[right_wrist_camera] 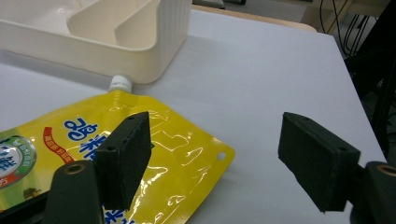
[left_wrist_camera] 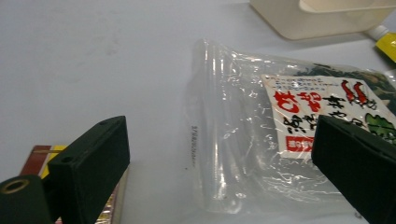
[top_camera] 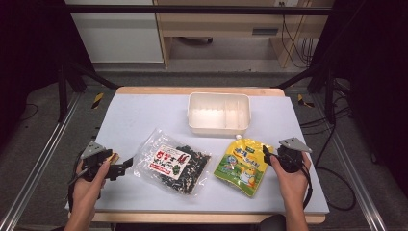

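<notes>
Your left claw (top_camera: pixel 126 165) rests low on the bench (top_camera: pixel 144 110) at its left edge, jaws spread wide with nothing between the pads. Seen along its jaws in the left gripper view, the clear end of the seaweed bag (left_wrist_camera: pixel 243 135) lies just ahead, flat on the bench, its red-and-white label toward the far jaw; the jaws do not touch the bag. A small red-and-gold packet (left_wrist_camera: pixel 44 154) lies under the near jaw at the bench edge.

Your right claw (top_camera: pixel 266 155) sits at the right edge of the yellow spouted pouch (top_camera: pixel 243 166), jaws likewise wide and holding nothing. In the right gripper view one jaw stands over the pouch's (right_wrist_camera: pixel 154 154) yellow corner and the other over bare bench; whether the near jaw touches the film cannot be told.

The pouch lies flat, its white cap pointing at the cream divided tray (top_camera: pixel 219 126) and just beside the tray's near wall. The seaweed bag (top_camera: pixel 172 161) lies left of the pouch, near it but apart, between your two claws.
</notes>
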A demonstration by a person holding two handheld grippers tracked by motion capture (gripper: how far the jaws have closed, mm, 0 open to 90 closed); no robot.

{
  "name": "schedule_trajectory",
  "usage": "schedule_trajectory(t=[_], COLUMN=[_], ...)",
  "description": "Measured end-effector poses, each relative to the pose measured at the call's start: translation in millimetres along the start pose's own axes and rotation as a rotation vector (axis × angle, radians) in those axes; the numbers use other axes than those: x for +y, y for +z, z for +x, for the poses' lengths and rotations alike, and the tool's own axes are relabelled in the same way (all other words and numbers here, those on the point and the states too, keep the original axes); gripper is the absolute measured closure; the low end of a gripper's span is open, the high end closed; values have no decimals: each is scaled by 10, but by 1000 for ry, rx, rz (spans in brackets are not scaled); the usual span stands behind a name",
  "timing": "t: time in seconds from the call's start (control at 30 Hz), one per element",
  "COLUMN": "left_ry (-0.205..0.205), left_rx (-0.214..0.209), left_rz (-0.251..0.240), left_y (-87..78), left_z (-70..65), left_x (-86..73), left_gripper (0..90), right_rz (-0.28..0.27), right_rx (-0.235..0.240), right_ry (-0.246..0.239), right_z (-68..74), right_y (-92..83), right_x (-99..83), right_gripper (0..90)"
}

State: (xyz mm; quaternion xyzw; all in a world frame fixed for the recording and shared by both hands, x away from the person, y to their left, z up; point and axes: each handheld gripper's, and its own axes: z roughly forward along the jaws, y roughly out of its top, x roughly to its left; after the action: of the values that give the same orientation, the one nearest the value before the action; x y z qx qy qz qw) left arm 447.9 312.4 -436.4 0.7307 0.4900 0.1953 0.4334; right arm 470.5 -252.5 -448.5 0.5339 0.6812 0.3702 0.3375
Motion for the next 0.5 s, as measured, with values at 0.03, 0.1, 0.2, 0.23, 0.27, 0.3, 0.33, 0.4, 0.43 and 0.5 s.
schedule_trajectory(t=[0.03, 0.1, 0.2, 0.23, 0.27, 0.3, 0.33, 0.4, 0.43, 0.5], left_ry=[-2, -2, -17, -48, -48, -58, -69, -112, -124, -142], left_rx=[-7, -12, -28, -51, -51, -59, -67, -63, -59, -46], left_rz=[3, 8, 22, 14, 14, 16, 28, 52, 55, 67], left_y=[5, 14, 42, 43, 43, 42, 40, 32, 27, 20], left_z=[-19, -40, -92, -109, -109, -104, -93, -34, -16, 19], left_x=[-8, -18, -49, -65, -65, -74, -84, -104, -106, -111], left_gripper=[41, 43, 51, 64, 64, 64, 66, 86, 104, 107], right_rz=[4, 10, 9, 8, 8, 10, 10, 18, 20, 23], right_rx=[-2, -3, -2, -4, -4, -5, -4, -5, -3, 1], right_ry=[-1, 5, 9, 13, 13, 13, 13, 11, 13, 9], right_z=[-5, -5, -7, -10, -10, -10, -10, -2, 4, 12], right_y=[5, 1, -4, -5, -5, -7, -5, 3, 6, 12], right_x=[-3, -10, -12, -11, -11, -11, -12, -12, -11, -10], right_gripper=[246, 245, 246, 246, 246, 246, 246, 246, 246, 245])
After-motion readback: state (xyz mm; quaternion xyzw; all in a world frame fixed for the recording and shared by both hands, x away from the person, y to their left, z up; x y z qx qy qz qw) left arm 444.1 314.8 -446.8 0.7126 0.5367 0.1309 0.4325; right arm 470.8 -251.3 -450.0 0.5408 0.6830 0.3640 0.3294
